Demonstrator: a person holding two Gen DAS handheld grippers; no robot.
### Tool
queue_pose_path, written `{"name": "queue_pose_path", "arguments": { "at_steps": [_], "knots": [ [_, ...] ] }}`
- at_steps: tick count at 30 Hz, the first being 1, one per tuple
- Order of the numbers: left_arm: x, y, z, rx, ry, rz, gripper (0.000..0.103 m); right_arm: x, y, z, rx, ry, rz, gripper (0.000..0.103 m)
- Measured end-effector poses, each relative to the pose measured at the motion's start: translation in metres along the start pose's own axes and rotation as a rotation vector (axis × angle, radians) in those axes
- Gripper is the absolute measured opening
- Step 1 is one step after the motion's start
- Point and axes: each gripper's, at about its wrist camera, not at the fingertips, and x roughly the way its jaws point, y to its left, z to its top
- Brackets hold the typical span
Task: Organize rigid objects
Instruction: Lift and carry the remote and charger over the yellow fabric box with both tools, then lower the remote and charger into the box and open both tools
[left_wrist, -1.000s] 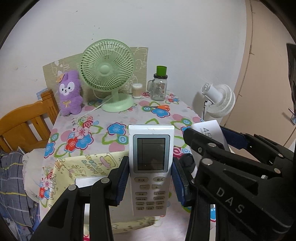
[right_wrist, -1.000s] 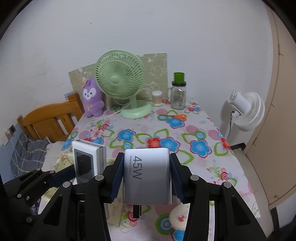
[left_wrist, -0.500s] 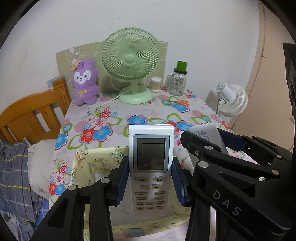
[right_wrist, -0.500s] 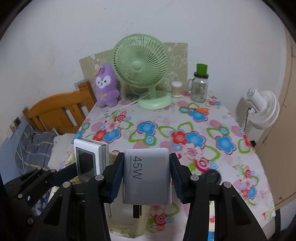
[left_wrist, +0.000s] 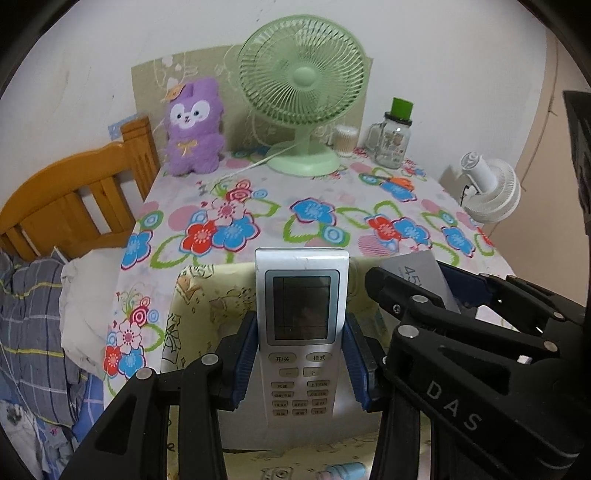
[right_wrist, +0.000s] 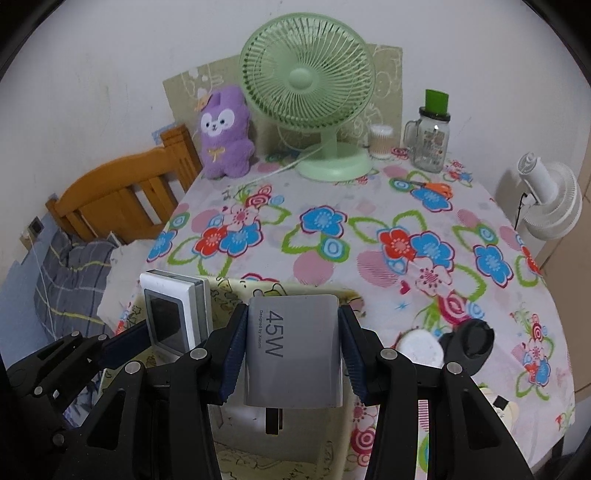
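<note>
My left gripper is shut on a white air-conditioner remote, held upright with its screen facing me. My right gripper is shut on a grey 45W charger, prongs pointing down. Both hang over a pale yellow cartoon-print box at the near edge of the floral table. The remote also shows in the right wrist view, left of the charger. The charger shows in the left wrist view, behind the right gripper's fingers.
A green desk fan, purple plush, cotton-swab jar, glass mug jar and orange scissors stand at the table's back. A white round tin and black lid lie near right. Wooden bed frame left, white fan right.
Both grippers have moved forward and higher over the table with their objects still held; the fan and plush look closer. The yellow box now lies directly below both grippers.
</note>
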Motion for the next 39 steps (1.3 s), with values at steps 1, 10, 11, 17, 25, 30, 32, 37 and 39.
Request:
{"name": "queue_pose_path", "arguments": {
  "at_steps": [1,10,11,17,25,30,32,37,39],
  "knots": [
    [0.005,0.003,-0.001,-0.008,0.013,0.001,0.045,0.003,0.001,-0.001,-0.001,0.006,0.000,0.050],
    [0.023,0.014,-0.005,-0.026,0.034,0.041,0.046,0.028,0.005,-0.004,-0.004,0.063,0.002,0.051],
    [0.023,0.014,-0.005,-0.024,0.033,0.039,0.046,0.029,0.005,-0.004,-0.004,0.062,0.000,0.051],
    [0.029,0.016,-0.003,-0.027,0.049,0.055,0.062,0.034,0.007,-0.001,-0.029,0.057,-0.039,0.052],
    [0.027,0.008,0.000,0.004,0.014,0.068,0.092,0.019,0.013,0.002,-0.106,-0.038,-0.116,0.088],
    [0.024,0.006,-0.001,0.007,0.001,0.073,0.093,0.014,0.012,0.003,-0.115,-0.046,-0.113,0.088],
    [0.021,0.004,-0.001,0.010,-0.010,0.078,0.092,0.013,0.010,0.002,-0.103,-0.042,-0.099,0.088],
    [0.015,0.001,0.000,0.003,-0.037,0.061,0.054,0.007,0.007,0.001,-0.072,-0.052,-0.087,0.089],
    [0.013,0.000,0.000,0.001,-0.043,0.052,0.046,0.004,0.005,0.001,-0.070,-0.056,-0.083,0.089]
  ]
}}
